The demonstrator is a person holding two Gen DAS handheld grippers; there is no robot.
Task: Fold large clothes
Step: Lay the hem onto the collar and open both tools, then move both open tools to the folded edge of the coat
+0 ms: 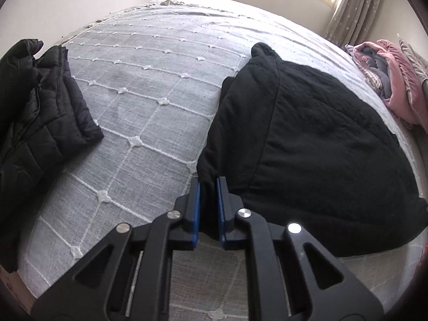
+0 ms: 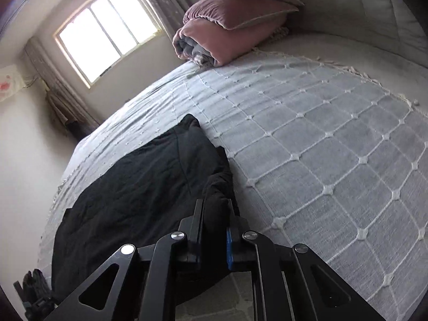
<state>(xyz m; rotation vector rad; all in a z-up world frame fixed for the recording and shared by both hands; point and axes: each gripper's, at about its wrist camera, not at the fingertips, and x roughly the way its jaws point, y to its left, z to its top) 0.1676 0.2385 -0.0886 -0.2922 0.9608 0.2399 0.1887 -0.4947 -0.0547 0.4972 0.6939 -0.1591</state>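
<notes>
Left hand-held gripper (image 1: 208, 184), left wrist view: jaws are pinching a bunched edge of the black garment (image 1: 315, 144), w/ fabric squeezed between the blue pads (image 1: 197, 208). The garment is lying spread on the bed (image 1: 139, 101), filling the right half of the view, one pointed corner reaching toward the far side. The bed is wearing a grey cover w/ a white stitched grid and small tufts. A black puffer jacket (image 1: 40, 112) is sitting at the left edge of the bed, well apart from the garment. A pink and grey folded blanket (image 1: 393, 85) is resting at the far right, near the curtain (image 1: 353, 8).

Right hand-held gripper (image 2: 215, 214), right wrist view: jaws are also clamping a fold of the same black garment (image 2: 139, 187), dark cloth rising between the fingers. The garment is stretching away to the left, across the bed (image 2: 334, 160), toward the wall under the window (image 2: 107, 29). Pink pillows and a rolled blanket (image 2: 230, 26) are stacked at the head of the bed, well apart from the garment.
</notes>
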